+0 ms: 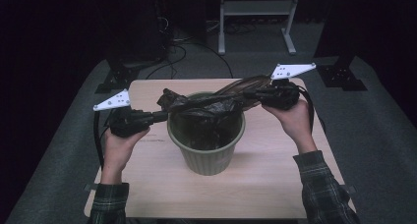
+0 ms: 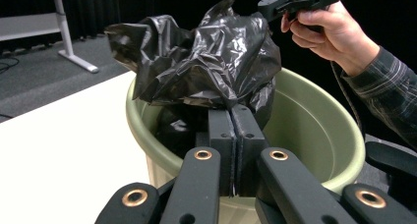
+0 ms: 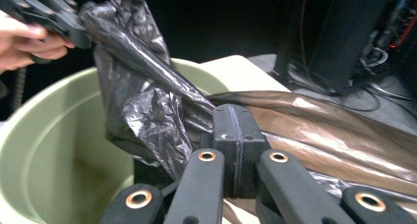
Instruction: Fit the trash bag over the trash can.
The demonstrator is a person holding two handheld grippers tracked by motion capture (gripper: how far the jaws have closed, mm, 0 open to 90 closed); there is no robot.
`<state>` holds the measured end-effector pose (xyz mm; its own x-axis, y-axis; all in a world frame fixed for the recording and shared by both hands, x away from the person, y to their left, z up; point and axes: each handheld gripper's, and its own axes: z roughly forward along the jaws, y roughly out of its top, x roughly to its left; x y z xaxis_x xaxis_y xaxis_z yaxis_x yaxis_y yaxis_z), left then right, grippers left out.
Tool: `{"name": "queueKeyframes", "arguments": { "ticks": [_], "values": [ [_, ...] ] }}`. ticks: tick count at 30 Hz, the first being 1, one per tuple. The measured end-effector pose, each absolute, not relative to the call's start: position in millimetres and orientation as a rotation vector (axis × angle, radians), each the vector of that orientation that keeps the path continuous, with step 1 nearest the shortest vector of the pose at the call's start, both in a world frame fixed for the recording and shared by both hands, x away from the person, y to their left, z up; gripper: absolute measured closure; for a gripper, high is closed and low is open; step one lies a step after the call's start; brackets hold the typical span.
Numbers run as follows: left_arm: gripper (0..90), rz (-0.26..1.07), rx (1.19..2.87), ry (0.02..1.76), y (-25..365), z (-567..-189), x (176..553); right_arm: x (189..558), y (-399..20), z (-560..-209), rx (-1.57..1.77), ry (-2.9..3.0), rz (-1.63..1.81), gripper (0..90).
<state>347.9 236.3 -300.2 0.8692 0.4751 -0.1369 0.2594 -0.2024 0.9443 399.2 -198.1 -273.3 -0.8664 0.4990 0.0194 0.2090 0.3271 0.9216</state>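
Note:
A pale green bucket (image 1: 206,157) stands mid-table with a crumpled black plastic bag (image 1: 206,108) bunched over its mouth. My left gripper (image 1: 164,115) reaches the bucket's left rim and is shut on a fold of the bag (image 2: 211,62), its jaws pressed together (image 2: 231,111). From the right, my right gripper (image 1: 248,93) is shut on the bag's other side, and the film (image 3: 142,96) runs taut into its closed jaws (image 3: 235,111). The bag is stretched between the two grippers above the bucket (image 2: 314,121). Its lower part hangs inside, hidden by the wall.
A glossy brown plastic sheet (image 1: 246,84) lies on the table behind the bucket, under the right gripper (image 3: 319,130). Bare wooden tabletop (image 1: 162,184) surrounds the bucket. A white stand's legs (image 1: 255,42) and cables sit on the floor beyond the table.

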Motion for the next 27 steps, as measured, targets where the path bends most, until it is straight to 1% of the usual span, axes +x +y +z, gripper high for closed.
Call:
{"name": "queueKeyframes", "arguments": {
  "ticks": [2, 5, 10, 11, 14, 19, 23, 24, 26, 27],
  "values": [
    [89.9, 0.241, 1.808, 0.564, 235, -299, 346, 402, -199, -273, 0.676, 2.314, 1.509, 90.0],
    [90.0, 0.241, 1.798, 0.571, 240, -299, 345, 409, -211, -273, 0.728, 2.288, 1.529, 90.0],
    [89.9, 0.242, 1.782, 0.579, 248, -299, 345, 408, -217, -272, 0.729, 2.275, 1.537, 90.0],
    [89.9, 0.233, 1.785, 0.573, 247, -297, 342, 407, -216, -272, 0.725, 2.273, 1.523, 90.0],
    [90.0, 0.270, 1.831, 0.587, 248, -295, 338, 408, -216, -270, 0.746, 2.248, 1.499, 90.0],
    [90.0, 0.241, 1.810, 0.617, 264, -302, 339, 413, -231, -267, 0.799, 2.218, 1.502, 90.0],
    [89.9, 0.237, 1.828, 0.607, 262, -303, 338, 414, -234, -264, 0.810, 2.209, 1.502, 90.0],
    [88.8, 0.245, 1.815, 0.604, 261, -303, 337, 414, -233, -264, 0.802, 2.212, 1.511, 90.0],
    [69.6, 0.246, 1.801, 0.596, 258, -301, 337, 412, -227, -263, 0.756, 2.233, 1.527, 90.0],
    [65.8, 0.260, 1.798, 0.593, 257, -299, 335, 411, -225, -263, 0.746, 2.240, 1.523, 90.0]
  ]
}}
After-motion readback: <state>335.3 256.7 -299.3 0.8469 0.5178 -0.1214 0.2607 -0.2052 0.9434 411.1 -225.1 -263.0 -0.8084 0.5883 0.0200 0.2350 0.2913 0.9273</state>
